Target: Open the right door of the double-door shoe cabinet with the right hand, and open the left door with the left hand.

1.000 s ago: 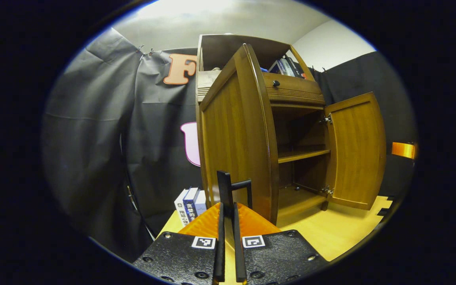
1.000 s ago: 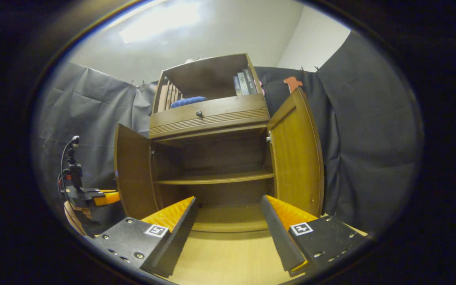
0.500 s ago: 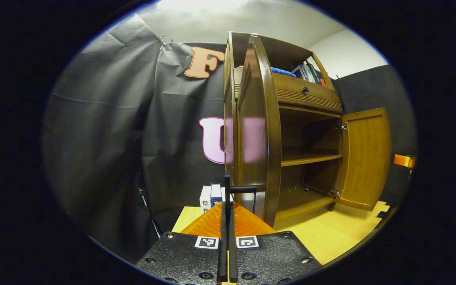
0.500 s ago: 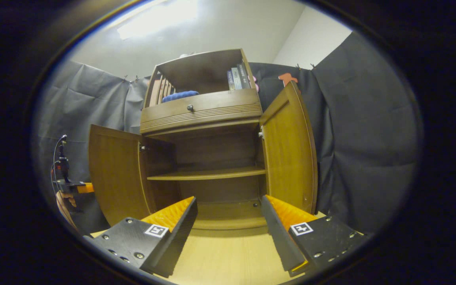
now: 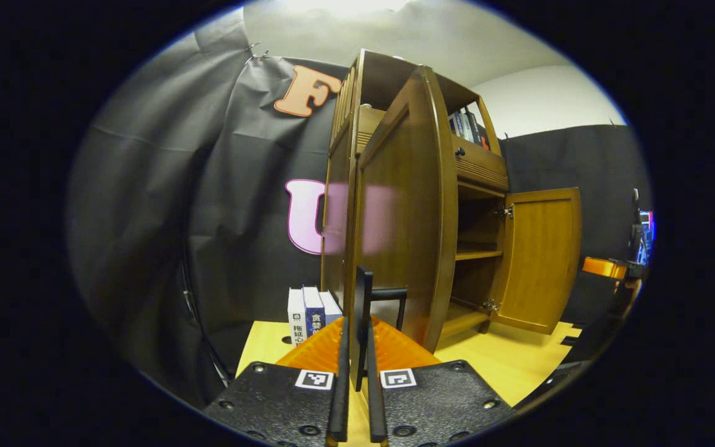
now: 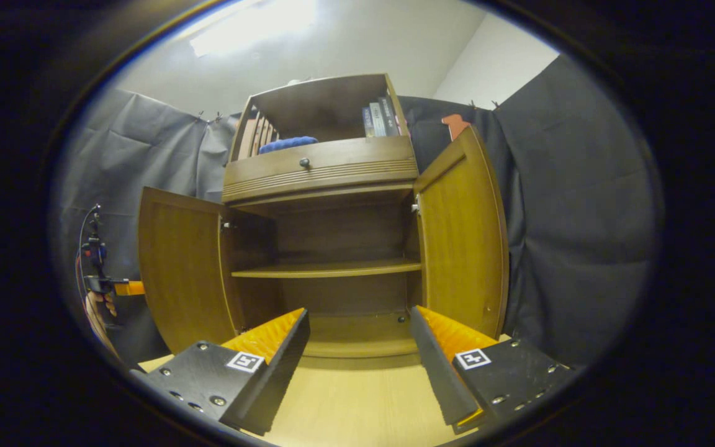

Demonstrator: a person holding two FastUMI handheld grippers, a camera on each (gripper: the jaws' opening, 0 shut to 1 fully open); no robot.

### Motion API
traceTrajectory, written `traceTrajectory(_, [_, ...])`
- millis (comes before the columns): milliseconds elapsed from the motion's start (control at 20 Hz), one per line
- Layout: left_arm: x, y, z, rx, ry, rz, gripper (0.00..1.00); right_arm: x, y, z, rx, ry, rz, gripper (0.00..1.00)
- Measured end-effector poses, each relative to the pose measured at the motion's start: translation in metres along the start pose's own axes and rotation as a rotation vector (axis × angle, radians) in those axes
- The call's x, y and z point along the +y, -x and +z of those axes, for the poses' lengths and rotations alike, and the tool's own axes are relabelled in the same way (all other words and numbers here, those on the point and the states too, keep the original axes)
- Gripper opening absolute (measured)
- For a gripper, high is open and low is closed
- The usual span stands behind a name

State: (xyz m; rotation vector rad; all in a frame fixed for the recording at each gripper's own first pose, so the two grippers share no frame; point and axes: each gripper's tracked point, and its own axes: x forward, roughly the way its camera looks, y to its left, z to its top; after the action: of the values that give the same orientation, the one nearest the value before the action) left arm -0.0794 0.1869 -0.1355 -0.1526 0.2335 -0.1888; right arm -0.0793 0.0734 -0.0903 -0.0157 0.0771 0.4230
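Just left of our left gripper (image 5: pixel 357 372), three books (image 5: pixel 311 313) stand upright beside the shoe cabinet (image 6: pixel 326 211), and more books (image 6: pixel 382 118) sit on its top shelf. Both tall doors stand swung outward: our left jaws clamp the left door's (image 5: pixel 404 217) black handle (image 5: pixel 370 295). The right gripper (image 6: pixel 357 363) hangs with jaws wide apart before the two bare shelves, the right door (image 6: pixel 463 236) just beyond its right finger.

Both the left gripper (image 5: pixel 357 379) and right gripper (image 6: pixel 357 366) have black screwed plates (each bearing a square black-and-white marker) and ribbed orange jaws.
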Motion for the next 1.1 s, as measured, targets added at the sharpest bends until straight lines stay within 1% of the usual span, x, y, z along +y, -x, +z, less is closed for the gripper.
traceTrajectory(50, [0.001, 0.002, 0.0, 0.006, -0.002, 0.017, 0.16, 0.001, -0.002, -0.001, 0.004, 0.001, 0.002, 0.96])
traceTrajectory(150, [0.008, 0.012, 0.005, -0.01, 0.004, 0.087, 0.22, 0.004, -0.003, -0.002, 0.008, 0.008, 0.014, 0.94])
traceTrajectory(350, [0.015, 0.034, 0.01, -0.046, 0.047, 0.198, 0.53, 0.004, 0.0, -0.001, 0.004, 0.018, 0.023, 0.96])
traceTrajectory(400, [0.014, 0.04, 0.007, -0.035, 0.048, 0.219, 0.57, 0.003, 0.001, -0.001, 0.001, 0.02, 0.024, 0.96])
traceTrajectory(550, [0.012, 0.055, 0.009, -0.022, 0.002, 0.286, 0.76, 0.0, 0.007, 0.006, -0.008, 0.027, 0.027, 0.94])
traceTrajectory(650, [0.005, 0.065, 0.019, -0.042, -0.026, 0.323, 0.89, -0.002, 0.013, 0.013, -0.024, 0.029, 0.029, 0.94])
traceTrajectory(700, [-0.004, 0.07, 0.024, -0.054, -0.031, 0.324, 0.92, -0.006, 0.018, 0.018, -0.036, 0.024, 0.022, 0.96])
traceTrajectory(750, [-0.014, 0.074, 0.03, -0.068, -0.042, 0.322, 0.93, -0.009, 0.022, 0.024, -0.049, 0.017, 0.017, 0.94])
traceTrajectory(800, [-0.023, 0.079, 0.037, -0.084, -0.053, 0.328, 0.93, -0.013, 0.025, 0.03, -0.061, 0.006, 0.011, 0.96])
traceTrajectory(850, [-0.033, 0.081, 0.045, -0.099, -0.068, 0.326, 0.93, -0.018, 0.026, 0.035, -0.068, -0.007, -0.008, 0.94])
traceTrajectory(950, [-0.06, 0.083, 0.062, -0.143, -0.084, 0.294, 0.93, -0.027, 0.033, 0.047, -0.082, -0.008, -0.037, 0.96])
traceTrajectory(1100, [-0.093, 0.077, 0.082, -0.205, -0.079, 0.249, 0.92, -0.031, 0.046, 0.066, -0.113, 0.019, -0.045, 0.96])
